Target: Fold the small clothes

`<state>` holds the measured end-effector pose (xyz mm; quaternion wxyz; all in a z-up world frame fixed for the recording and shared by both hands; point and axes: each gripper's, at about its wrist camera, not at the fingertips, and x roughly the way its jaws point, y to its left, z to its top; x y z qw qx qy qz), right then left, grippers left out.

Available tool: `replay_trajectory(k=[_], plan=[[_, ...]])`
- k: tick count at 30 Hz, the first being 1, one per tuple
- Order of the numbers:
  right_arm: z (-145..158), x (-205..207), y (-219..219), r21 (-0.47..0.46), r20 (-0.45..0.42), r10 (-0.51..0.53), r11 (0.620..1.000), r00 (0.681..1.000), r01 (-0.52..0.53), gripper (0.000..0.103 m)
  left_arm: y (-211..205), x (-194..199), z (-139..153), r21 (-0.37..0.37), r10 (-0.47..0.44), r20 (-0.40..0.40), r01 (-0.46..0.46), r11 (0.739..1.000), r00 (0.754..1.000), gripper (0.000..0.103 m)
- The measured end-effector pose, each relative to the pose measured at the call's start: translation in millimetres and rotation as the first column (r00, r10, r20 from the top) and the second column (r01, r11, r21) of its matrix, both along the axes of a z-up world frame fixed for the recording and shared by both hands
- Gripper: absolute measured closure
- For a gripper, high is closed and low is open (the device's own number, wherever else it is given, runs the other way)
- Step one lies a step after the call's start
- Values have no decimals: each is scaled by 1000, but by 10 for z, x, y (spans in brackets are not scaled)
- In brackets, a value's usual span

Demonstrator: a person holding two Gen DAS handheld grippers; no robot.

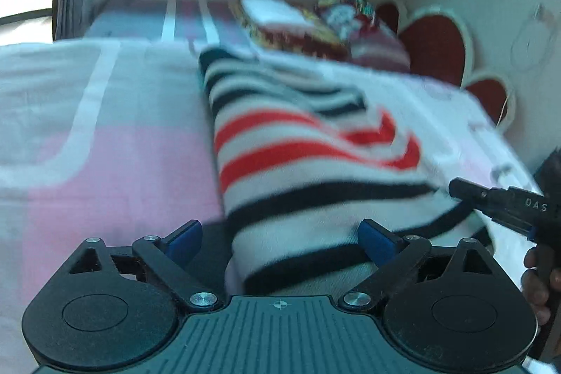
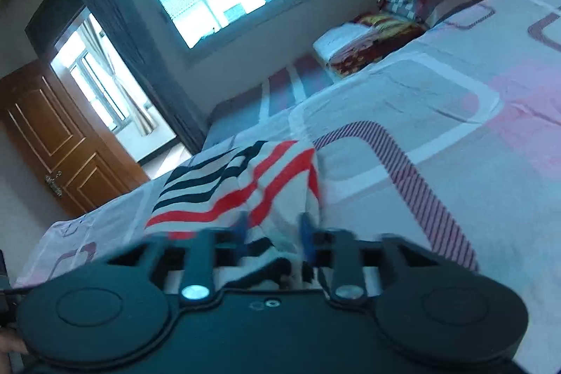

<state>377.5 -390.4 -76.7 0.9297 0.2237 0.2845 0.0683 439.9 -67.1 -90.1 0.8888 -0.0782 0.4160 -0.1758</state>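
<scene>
Garment: striped garment lies partly folded on the bed sheet, running from 6 toward 12 o'clock | Left: your left gripper is spread wide, cloth between its pads, not pinched | Right: your right gripper is narrowed around a bunched fold at 6 o'clock; blur hides whether it pinches.

A small striped garment, white with black and red bands, is lying folded lengthwise on the bed, running from the lower centre toward the upper middle of the left wrist frame, its near end rumpled.
</scene>
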Motion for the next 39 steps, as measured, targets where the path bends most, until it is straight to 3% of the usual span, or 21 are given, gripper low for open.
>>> replay_trajectory(k=[2, 4, 6, 7, 8, 9, 10, 13, 15, 16, 17, 20, 23, 24, 27, 29, 34, 36, 39], plan=[[-121, -66, 74, -69, -89, 23, 997, 996, -29, 90, 23, -32, -30, -5, -7, -6, 7, 1000, 1000, 7], [-43, -107, 59, -80, -92, 38, 996, 995, -46, 89, 28, -82, 9, 12, -17, 25, 17, 1000, 1000, 7], [73, -113, -28, -42, -90, 26, 999, 996, -30, 70, 52, -120, 105, 0, -14, 61, 14, 1000, 998, 7], [161, -158, -84, -31, -41, 9, 999, 999, -11, 67, 64, -116, 151, -17, -16, 74, 18, 1000, 997, 7], [213, -181, -134, -18, -1, 7, 1000, 1000, -7, 53, 86, -101, 183, -34, -16, 81, 19, 999, 997, 7], [253, -169, -191, 6, 17, 12, 1000, 1000, -12, 31, 116, -39, 209, -56, -6, 80, 10, 998, 997, 7], [253, -108, -267, 49, 2, 19, 999, 1000, -20, 24, 145, 14, 214, -77, 1, 72, 5, 997, 997, 7], [109, 116, -478, 233, -87, 67, 971, 994, -46, 25, 264, 224, 151, -189, 15, 6, -13, 982, 1000, 8], [3, 253, -568, 288, -118, 106, 955, 987, -68, 25, 327, 376, 47, -276, 0, -70, -20, 961, 998, 9], [-42, 312, -597, 302, -134, 126, 950, 983, -80, 25, 343, 436, 2, -308, -19, -106, -15, 951, 994, 17], [-102, 380, -625, 314, -158, 146, 945, 977, -90, 25, 330, 488, -47, -317, -31, -143, -17, 948, 989, 24], [-290, 510, -699, 388, -241, 191, 918, 952, -86, 25, 286, 585, -151, -298, -54, -189, -5, 954, 981, 25], [-385, 598, -659, 445, -246, 267, 885, 932, -136, 26, 251, 651, -258, -344, -84, -218, 4, 939, 972, 25], [-392, 640, -612, 452, -247, 300, 877, 921, -164, 26, 236, 666, -293, -355, -91, -221, 6, 935, 971, 24], [-415, 781, -399, 418, -276, 369, 878, 888, -235, 44, 188, 726, -347, -382, -104, -214, 15, 924, 971, 22], [-396, 855, -304, 420, -267, 385, 871, 884, -253, 43, 149, 758, -358, -384, -110, -204, 24, 923, 973, 22], [-379, 903, -268, 432, -251, 396, 862, 883, -264, 45, 81, 743, -320, -338, -130, -175, 64, 939, 976, 22], [-326, 838, -360, 403, -256, 379, 878, 889, -258, 53, 113, 731, -306, -330, -140, -168, 78, 941, 976, 22], [-197, 700, -583, 336, -246, 315, 915, 917, -224, 47, 118, 732, -296, -323, -145, -160, 87, 942, 976, 22]])
